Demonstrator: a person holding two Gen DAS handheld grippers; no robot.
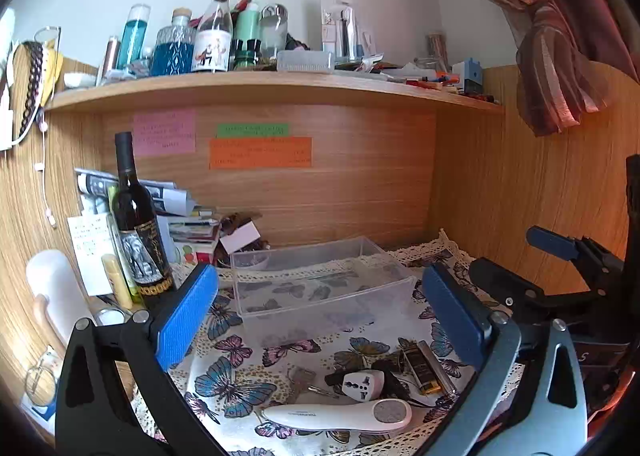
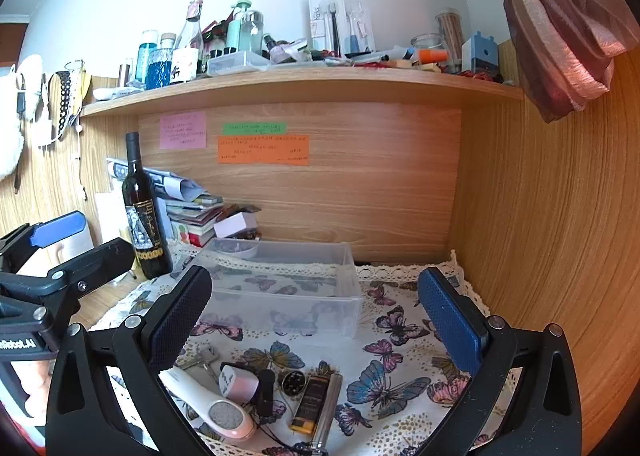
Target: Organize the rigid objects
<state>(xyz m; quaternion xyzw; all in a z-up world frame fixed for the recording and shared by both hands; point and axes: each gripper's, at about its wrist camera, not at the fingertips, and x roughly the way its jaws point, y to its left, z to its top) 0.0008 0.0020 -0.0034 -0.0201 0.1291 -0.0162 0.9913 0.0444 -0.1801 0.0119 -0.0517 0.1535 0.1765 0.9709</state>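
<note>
A clear plastic bin [image 1: 320,280] [image 2: 280,288] stands empty on the butterfly cloth [image 1: 240,376] [image 2: 392,384]. In front of it lie small items: a white handheld file [image 1: 340,416] [image 2: 212,404], a white travel adapter [image 1: 364,385] [image 2: 240,383], keys [image 1: 300,380] [image 2: 204,358], a black and gold lighter box [image 1: 420,370] [image 2: 310,404], a metal tube [image 2: 328,412] and a round dark item [image 2: 293,382]. My left gripper [image 1: 320,312] is open above them. My right gripper [image 2: 316,316] is open too, beside it on the right.
A dark wine bottle [image 1: 138,224] [image 2: 142,212] and stacked books and papers [image 1: 180,216] [image 2: 192,208] stand at the back left. A cluttered shelf [image 1: 260,88] [image 2: 300,84] runs overhead. Wooden walls close the back and right side [image 2: 540,216].
</note>
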